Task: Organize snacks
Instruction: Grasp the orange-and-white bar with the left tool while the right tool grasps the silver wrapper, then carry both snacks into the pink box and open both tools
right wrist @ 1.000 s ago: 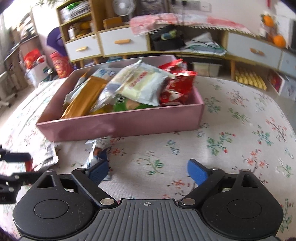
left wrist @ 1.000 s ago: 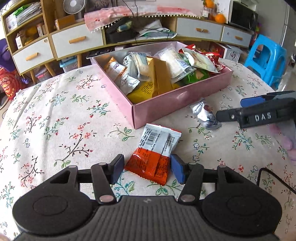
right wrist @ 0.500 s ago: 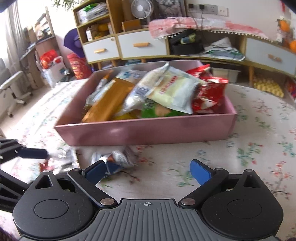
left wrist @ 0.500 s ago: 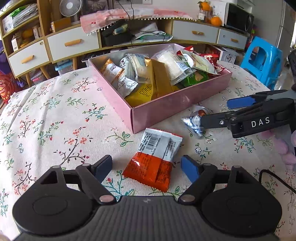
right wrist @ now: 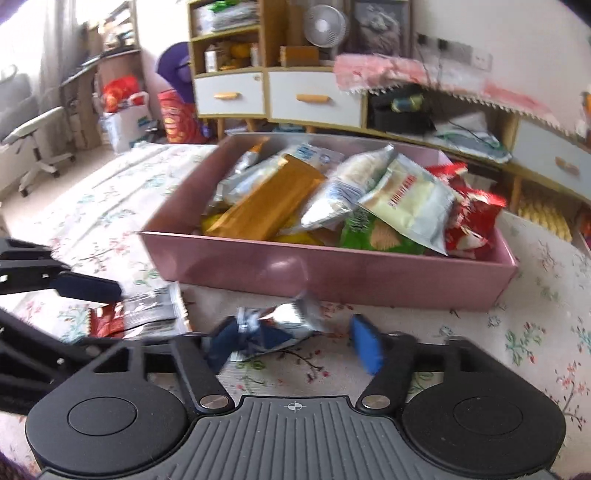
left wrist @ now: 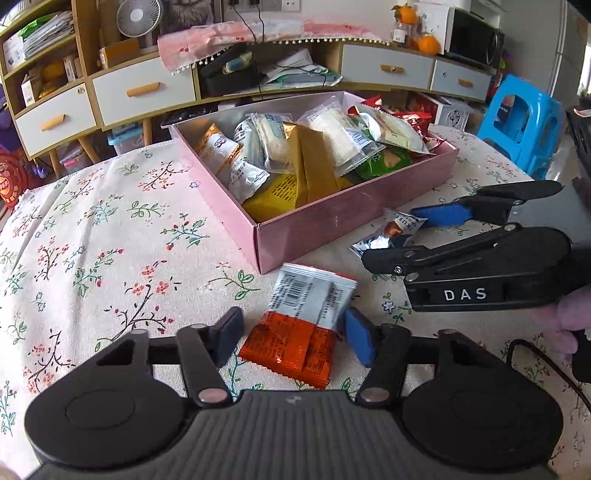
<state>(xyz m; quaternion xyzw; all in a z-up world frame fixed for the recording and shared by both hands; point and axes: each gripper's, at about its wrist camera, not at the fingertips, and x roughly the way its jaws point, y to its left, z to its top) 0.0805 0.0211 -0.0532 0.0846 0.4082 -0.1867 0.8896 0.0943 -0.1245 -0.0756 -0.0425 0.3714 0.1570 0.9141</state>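
So my left hand-held gripper (left wrist: 291,334) is spread wide with the orange-and-white snack packet (left wrist: 301,326) lying flat between the fingers; the right blue pad sits right against the packet's edge, the left one is a bit clear of it, so nothing is pinched. My right hand-held gripper (right wrist: 293,341) is also apart, straddling a crinkly silver snack packet (right wrist: 280,328). The left pad looks like it's touching the foil, but that view is blurry, so I can't swear to it. The right pad is off it.

Both packets sit on the desk (left wrist: 92,236) just in front of the pink box (left wrist: 332,221), which is stuffed with snacks and blocks the way straight ahead. The two grippers are close beside each other.

The desk has a floral cloth. Behind it there's a long sideboard (left wrist: 144,88) with white drawers, a small fan (left wrist: 135,16), and a blue plastic stool (left wrist: 524,122) off the desk's far right corner.
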